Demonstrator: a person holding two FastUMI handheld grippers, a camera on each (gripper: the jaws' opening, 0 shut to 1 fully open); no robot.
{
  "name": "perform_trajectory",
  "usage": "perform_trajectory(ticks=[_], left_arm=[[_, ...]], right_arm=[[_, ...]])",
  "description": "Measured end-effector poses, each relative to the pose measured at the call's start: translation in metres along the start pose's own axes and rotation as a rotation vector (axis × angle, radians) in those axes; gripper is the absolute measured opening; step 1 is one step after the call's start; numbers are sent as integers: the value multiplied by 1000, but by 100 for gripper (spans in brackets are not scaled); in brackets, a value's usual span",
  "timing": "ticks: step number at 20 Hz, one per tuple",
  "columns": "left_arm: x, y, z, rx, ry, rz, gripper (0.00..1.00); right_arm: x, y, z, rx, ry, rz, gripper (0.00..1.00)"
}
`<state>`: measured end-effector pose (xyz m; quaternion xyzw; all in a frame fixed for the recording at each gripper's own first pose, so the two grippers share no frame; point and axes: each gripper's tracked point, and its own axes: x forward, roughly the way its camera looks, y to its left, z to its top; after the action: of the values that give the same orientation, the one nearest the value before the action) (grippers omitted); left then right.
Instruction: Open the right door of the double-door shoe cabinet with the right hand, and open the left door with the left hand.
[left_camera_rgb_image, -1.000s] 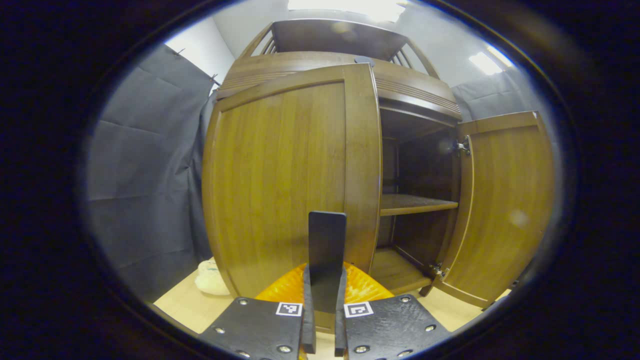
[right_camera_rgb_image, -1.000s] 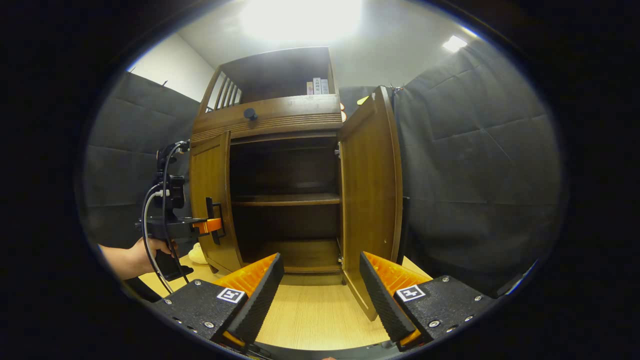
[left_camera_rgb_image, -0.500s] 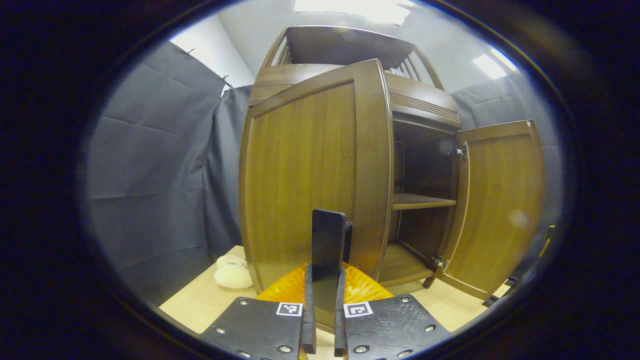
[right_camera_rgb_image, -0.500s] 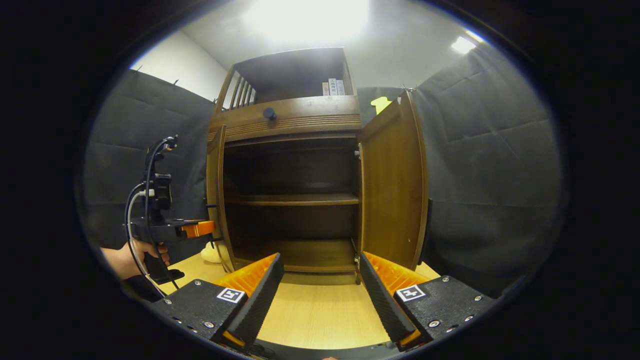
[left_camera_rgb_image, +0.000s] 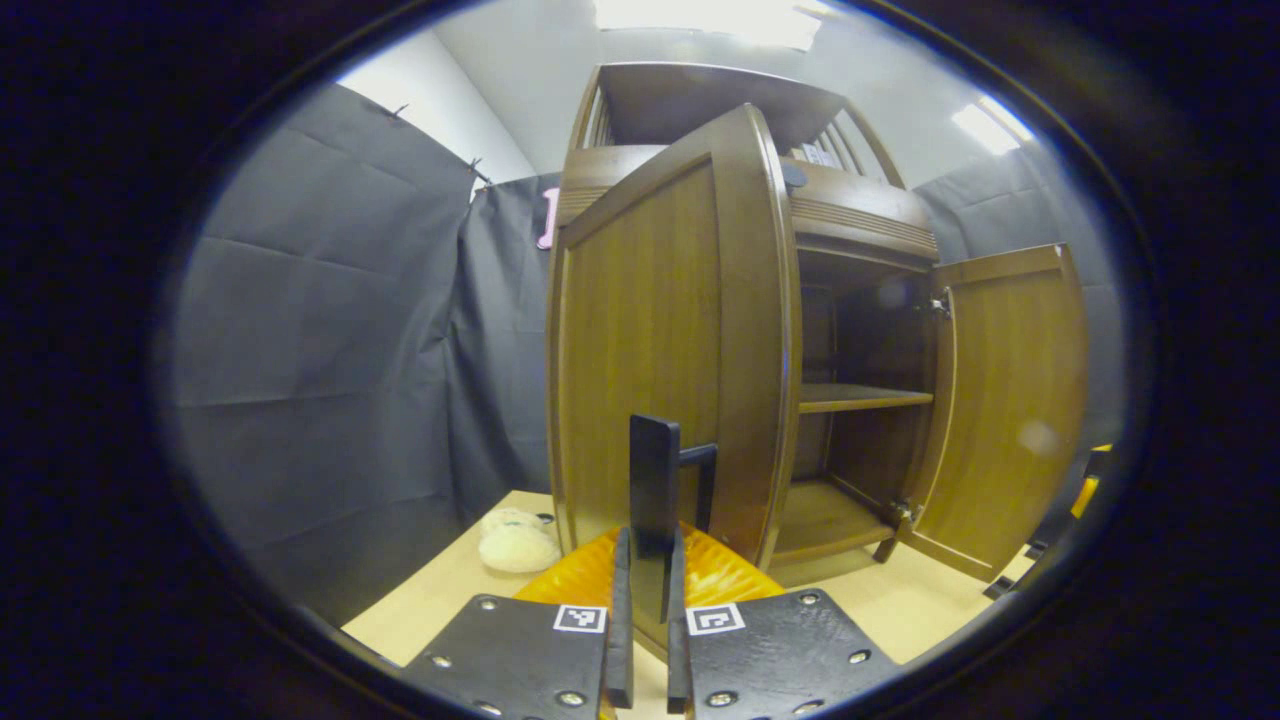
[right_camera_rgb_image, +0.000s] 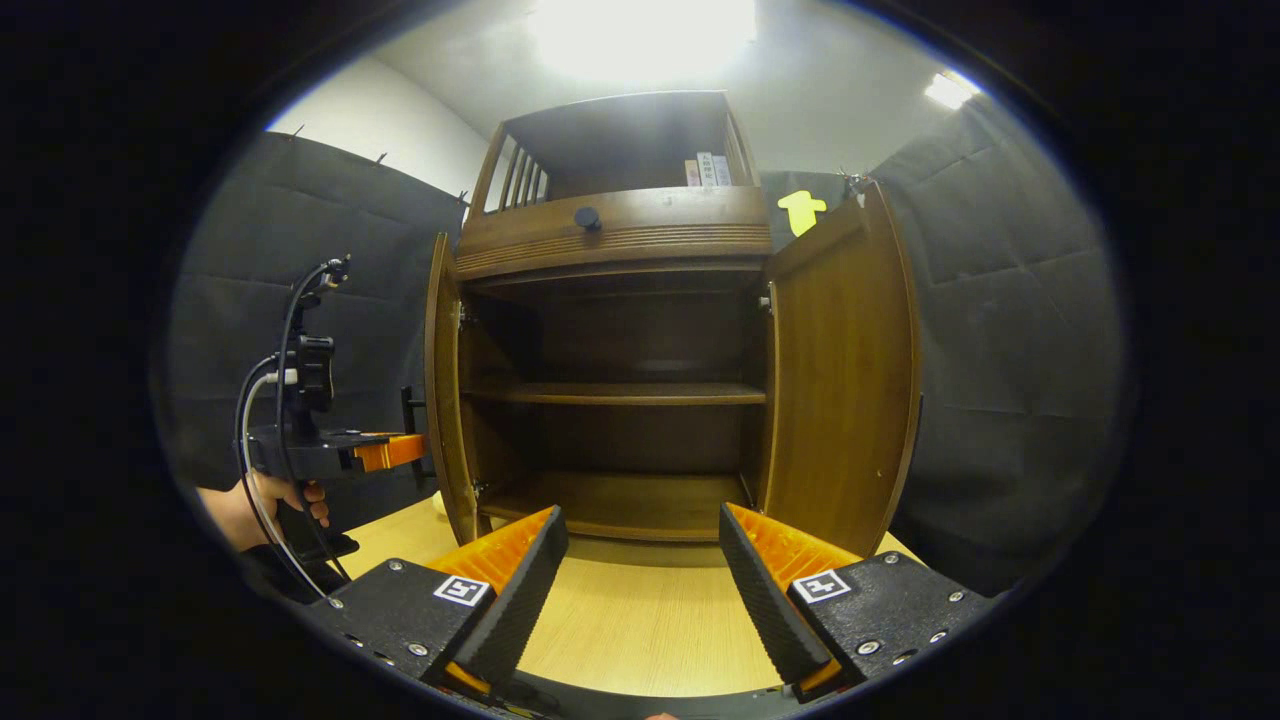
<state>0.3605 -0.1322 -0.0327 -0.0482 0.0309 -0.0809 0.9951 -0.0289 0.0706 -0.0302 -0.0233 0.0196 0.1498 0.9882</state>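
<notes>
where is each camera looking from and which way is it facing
Left gripper view: rides the left gripper, close to the left door, facing its outer face; own fingers clamp the black handle.
Right gripper view: rides the right gripper, set back, facing the open shoe cabinet head on; own fingers spread, a hand at the left.
Shared: both doors, the shelf, the wooden floor.

Left door (left_camera_rgb_image: 665, 340) swung further out from cabinet (right_camera_rgb_image: 612, 232) since a second ago, pulled by left gripper (left_camera_rgb_image: 645, 640) clamped on black door handle (left_camera_rgb_image: 655, 490); now seen almost edge-on in right gripper view. Interior shelf (right_camera_rgb_image: 612, 394) more exposed. Right gripper view shifted, cabinet nearer centre.
</notes>
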Motion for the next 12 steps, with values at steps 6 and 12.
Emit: perform_trajectory(ticks=[6,12], left_arm=[[-1,15,-4,3,12,80,19],[-6,29,-3,3,10,154,13]], right_arm=[[1,17,0,4,1,28,94],[1,34,-1,-5,8,58,94]])
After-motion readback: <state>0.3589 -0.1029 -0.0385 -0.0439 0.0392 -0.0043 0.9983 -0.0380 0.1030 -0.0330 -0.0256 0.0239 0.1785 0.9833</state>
